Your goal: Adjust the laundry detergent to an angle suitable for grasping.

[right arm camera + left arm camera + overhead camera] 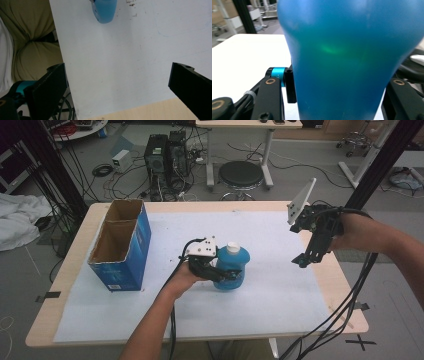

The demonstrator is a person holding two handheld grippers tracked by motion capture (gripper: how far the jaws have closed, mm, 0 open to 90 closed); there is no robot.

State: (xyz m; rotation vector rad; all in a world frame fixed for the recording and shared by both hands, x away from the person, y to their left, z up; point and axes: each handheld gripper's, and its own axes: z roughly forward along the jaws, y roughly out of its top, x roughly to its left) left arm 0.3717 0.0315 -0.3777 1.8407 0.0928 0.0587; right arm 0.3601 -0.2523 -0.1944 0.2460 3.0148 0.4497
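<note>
In the left gripper view the blue bottle (352, 60) is so close to the camera that its cap and its base are cut off, and its surface is blurred. In the high view the left gripper (226, 274) covers the lower part of the bottle (235, 257), so it is hard to make out if the bottle stands on the table (310, 340) or is lifted a little above it. The right gripper view cuts the bottle (104, 10) at the top edge, and it shows just a rounded blue end.

The left hand (187, 276) comes from below, with the forearm going up and to the right, and the gripper lies about level. Its jaws are pinching the bottle at both sides of its body. The bottle is between these jaws, upright, with the white cap (233, 247) above them. The box (121, 245) is well apart, behind the left gripper on its left side.

The right hand (352, 236) is held above the table edge, well apart from the bottle. The right gripper (302, 260) points down and toward the person. In its own view the right gripper (117, 82) has its jaws spread wide, with nothing between them, only the white sheet (130, 62) below. The bottle is far ahead of these jaws.
</note>
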